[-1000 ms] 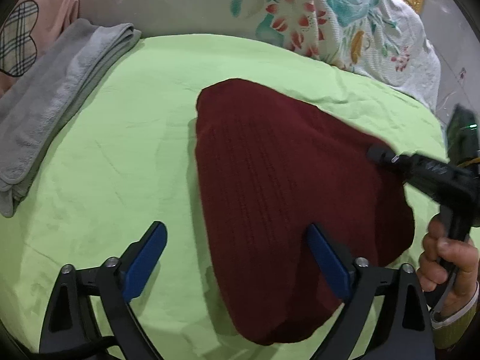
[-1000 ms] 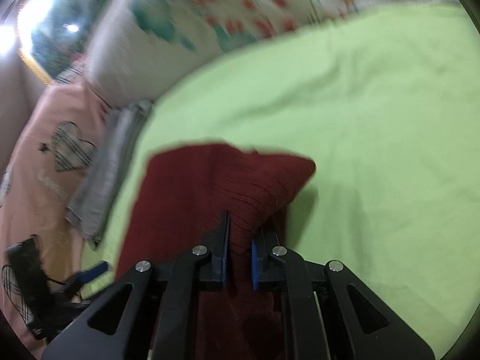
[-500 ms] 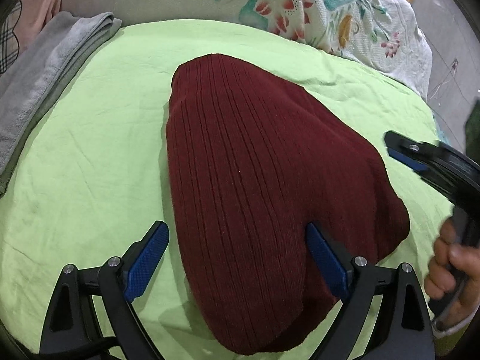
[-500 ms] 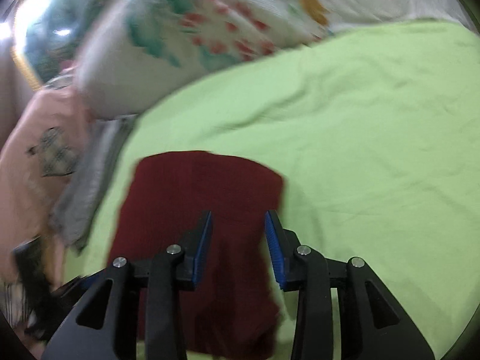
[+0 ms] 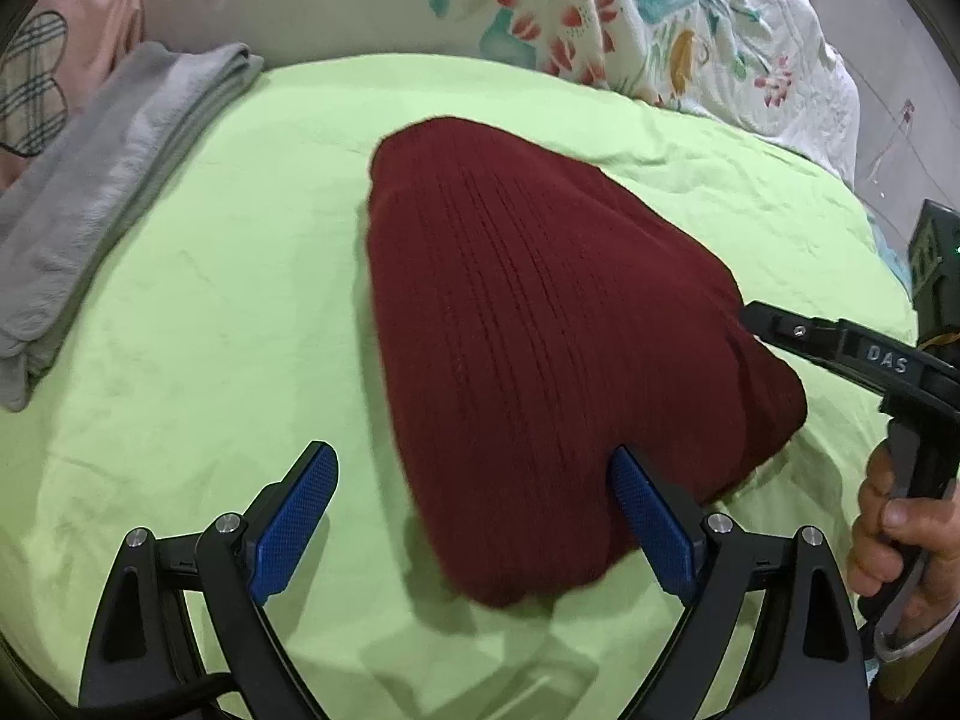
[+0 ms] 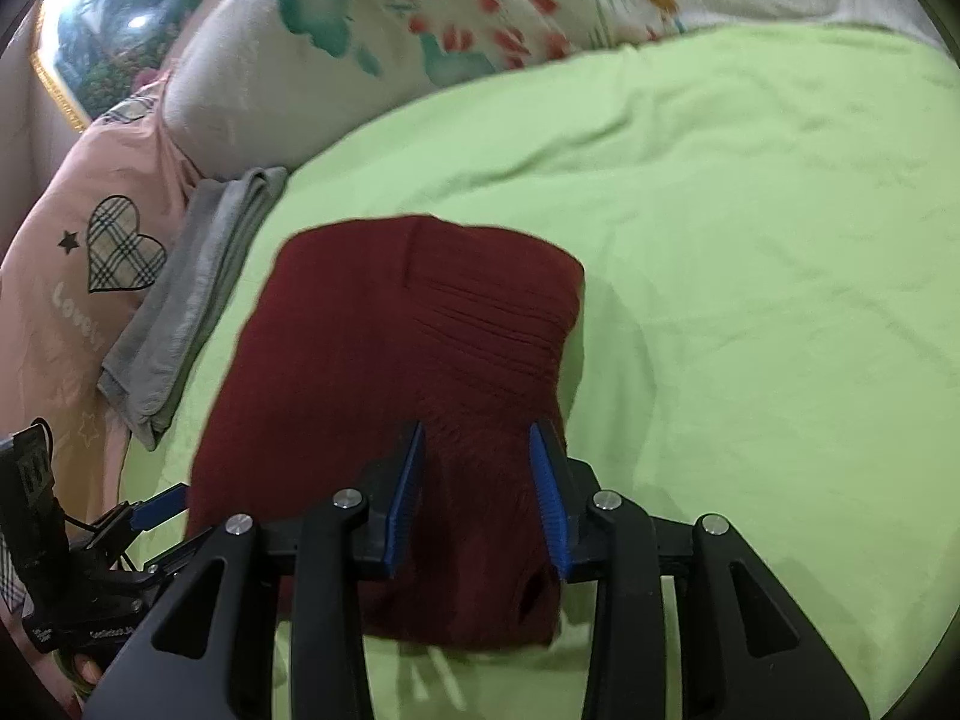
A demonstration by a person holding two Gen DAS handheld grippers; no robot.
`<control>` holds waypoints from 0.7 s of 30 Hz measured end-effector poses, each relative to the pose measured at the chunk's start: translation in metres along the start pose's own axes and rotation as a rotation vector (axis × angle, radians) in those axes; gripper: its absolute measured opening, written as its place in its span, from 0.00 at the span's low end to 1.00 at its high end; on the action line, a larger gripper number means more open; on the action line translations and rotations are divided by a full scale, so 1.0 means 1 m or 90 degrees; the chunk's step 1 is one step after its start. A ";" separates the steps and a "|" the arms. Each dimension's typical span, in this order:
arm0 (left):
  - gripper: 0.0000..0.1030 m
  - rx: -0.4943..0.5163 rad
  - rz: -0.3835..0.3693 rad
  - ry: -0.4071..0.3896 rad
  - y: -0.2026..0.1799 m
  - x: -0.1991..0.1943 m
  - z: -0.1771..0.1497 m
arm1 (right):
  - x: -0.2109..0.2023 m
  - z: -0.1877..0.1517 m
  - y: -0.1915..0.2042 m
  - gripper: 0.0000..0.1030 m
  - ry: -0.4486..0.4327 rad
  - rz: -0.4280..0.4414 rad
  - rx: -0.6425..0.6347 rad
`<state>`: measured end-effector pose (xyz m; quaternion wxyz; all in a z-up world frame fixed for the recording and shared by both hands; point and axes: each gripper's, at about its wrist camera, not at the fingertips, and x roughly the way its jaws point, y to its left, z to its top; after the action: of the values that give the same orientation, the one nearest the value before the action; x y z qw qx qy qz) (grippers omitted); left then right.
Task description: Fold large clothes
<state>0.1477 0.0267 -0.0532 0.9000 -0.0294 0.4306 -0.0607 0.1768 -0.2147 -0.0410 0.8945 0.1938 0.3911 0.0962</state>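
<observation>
A dark red ribbed knit sweater (image 5: 540, 348) lies folded into a compact stack near the middle of the bed, on the lime-green sheet (image 5: 228, 300), well clear of the pillows at the head. It looks thick and soft: a heavy knit that should sag and stretch if lifted by one edge, yet grip well between rubber pads and not slip. In the right wrist view a small opening, perhaps a cuff or a fold mouth, shows at the near edge of the stack. The best hold is probably at two corners of one edge, pinching all layers together so the fold does not spill.

The left gripper (image 5: 474, 516) hovers with its jaws spread wide, one blue pad over the sheet, the other against the sweater's near edge, holding nothing. The right gripper (image 6: 477, 492) is also parted, its jaws straddling the knit without pinching it.

A folded grey garment (image 5: 102, 192) rests at the sheet's left edge, beside a pink pillow with a plaid heart (image 6: 78, 276) and a floral pillow (image 6: 360, 42).
</observation>
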 end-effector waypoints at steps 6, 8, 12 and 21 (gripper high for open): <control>0.90 -0.044 0.012 -0.027 0.016 -0.020 -0.004 | -0.011 -0.014 0.012 0.36 0.009 0.032 -0.026; 0.90 -0.054 0.025 -0.021 0.023 -0.016 -0.006 | -0.003 -0.021 0.013 0.36 0.028 0.016 -0.031; 0.90 -0.040 0.025 0.007 0.024 0.005 -0.009 | 0.017 -0.030 0.002 0.36 0.057 -0.013 -0.028; 0.91 -0.034 0.033 -0.006 0.025 -0.004 -0.010 | -0.001 -0.027 0.008 0.37 0.046 -0.007 -0.025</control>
<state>0.1395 0.0518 -0.0590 0.9021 -0.0424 0.4288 -0.0254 0.1560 -0.2007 -0.0533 0.8838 0.1709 0.4223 0.1061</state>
